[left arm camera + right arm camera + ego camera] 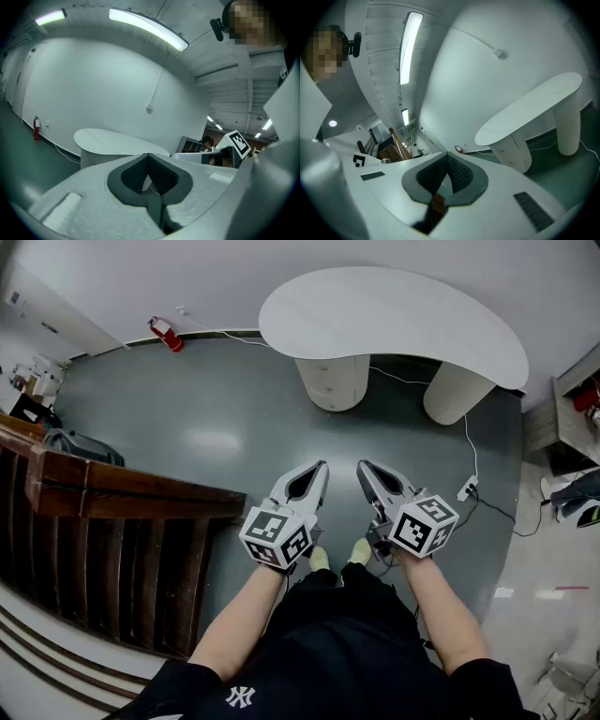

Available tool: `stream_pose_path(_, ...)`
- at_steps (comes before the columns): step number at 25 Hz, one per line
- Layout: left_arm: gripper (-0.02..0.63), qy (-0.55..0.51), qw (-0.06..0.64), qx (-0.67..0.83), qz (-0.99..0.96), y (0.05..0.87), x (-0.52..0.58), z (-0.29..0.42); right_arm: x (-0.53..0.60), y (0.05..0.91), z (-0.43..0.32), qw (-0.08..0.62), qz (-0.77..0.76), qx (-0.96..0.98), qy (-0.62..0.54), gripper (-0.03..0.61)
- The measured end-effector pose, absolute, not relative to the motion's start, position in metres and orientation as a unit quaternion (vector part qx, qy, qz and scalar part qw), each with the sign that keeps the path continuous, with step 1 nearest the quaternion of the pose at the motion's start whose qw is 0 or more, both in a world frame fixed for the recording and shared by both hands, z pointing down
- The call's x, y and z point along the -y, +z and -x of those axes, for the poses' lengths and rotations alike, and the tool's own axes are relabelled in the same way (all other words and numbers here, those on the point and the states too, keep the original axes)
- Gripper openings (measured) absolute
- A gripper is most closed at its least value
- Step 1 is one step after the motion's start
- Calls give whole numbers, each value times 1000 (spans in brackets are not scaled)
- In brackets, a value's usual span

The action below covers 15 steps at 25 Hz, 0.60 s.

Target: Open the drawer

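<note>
Your left hand-held gripper (322, 466): clenched, empty, above the floor (206, 427).
Your right hand-held gripper (362, 466): clenched, empty, just beside the left.
Drawer (334, 381): closed, in the round pedestal under the white counter (394, 315), near its front edge and well apart from both.

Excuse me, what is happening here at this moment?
A person stands on the grey floor, holding a left hand-held gripper and a right hand-held gripper, both shut and empty. They point toward a white table whose drawer pedestal is some way ahead. No drawer is touched yet; all look closed.
</note>
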State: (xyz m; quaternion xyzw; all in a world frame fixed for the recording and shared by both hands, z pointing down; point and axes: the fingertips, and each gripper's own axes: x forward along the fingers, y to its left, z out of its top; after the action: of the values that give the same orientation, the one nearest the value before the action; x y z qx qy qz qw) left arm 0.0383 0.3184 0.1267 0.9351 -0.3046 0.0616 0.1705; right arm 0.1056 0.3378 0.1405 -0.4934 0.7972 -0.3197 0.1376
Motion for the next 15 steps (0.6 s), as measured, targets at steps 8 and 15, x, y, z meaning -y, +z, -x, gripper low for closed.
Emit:
stream_pose_path(8,8,63,169,301,-936,124,-317,-54,-336,137,-120,138,495,-797,-317,14)
stream_pose_path(15,8,62,178,298,-936,131,-317,-63,-339,141,-134,191,478,-784,-348,14)
